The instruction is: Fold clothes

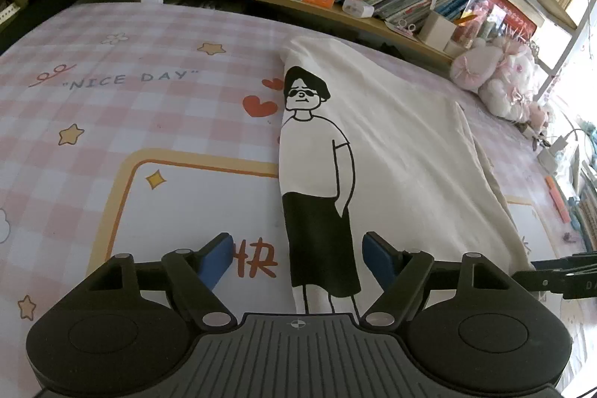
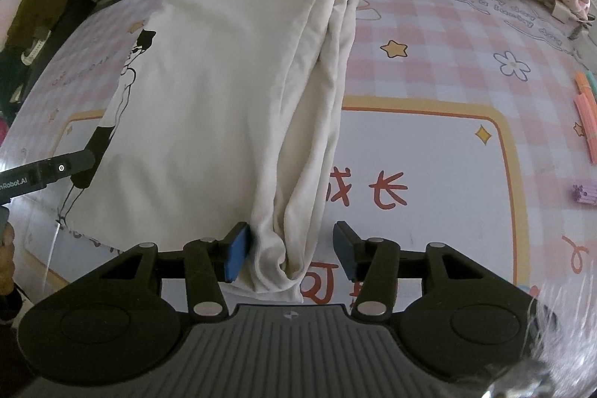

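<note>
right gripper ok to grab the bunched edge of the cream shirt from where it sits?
Probably yes. The right gripper is open and already straddles the bunched edge of the cream shirt; nothing lies between pads and cloth.

Soft daylight, bright white glare at right edge of left view. Fisheye bends shelf (image 1: 298, 6) and bed (image 1: 112, 99) at edges. Blurry smear in right view's bottom right corner.
</note>
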{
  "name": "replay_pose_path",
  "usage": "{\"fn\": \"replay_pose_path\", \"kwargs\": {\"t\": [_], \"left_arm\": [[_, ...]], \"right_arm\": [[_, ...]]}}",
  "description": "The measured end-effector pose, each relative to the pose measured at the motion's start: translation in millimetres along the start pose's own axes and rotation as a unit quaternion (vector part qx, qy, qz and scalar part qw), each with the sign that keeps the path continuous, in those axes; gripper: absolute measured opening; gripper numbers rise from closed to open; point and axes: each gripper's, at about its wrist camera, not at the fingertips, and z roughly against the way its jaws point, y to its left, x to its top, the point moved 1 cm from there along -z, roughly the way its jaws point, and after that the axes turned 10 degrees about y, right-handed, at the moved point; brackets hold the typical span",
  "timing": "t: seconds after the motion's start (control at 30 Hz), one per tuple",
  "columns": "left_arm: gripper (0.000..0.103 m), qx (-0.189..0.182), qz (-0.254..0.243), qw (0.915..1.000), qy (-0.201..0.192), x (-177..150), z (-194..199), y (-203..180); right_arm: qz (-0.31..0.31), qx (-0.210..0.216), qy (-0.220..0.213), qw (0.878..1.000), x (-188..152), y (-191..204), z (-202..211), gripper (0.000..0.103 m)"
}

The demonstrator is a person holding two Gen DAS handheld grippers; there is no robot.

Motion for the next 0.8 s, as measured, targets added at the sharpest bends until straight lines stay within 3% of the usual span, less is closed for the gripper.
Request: {"fn": "replay_pose_path", "kwargs": {"t": [0.8], "left_arm": [[0.078, -0.008, -0.015, 0.9998, 0.013, 2.9, -1.5, 0.7]], "right_arm": [[0.002, 0.0, -0.003, 1.0, 1.3, 2.9, -1.7, 0.053]]}}
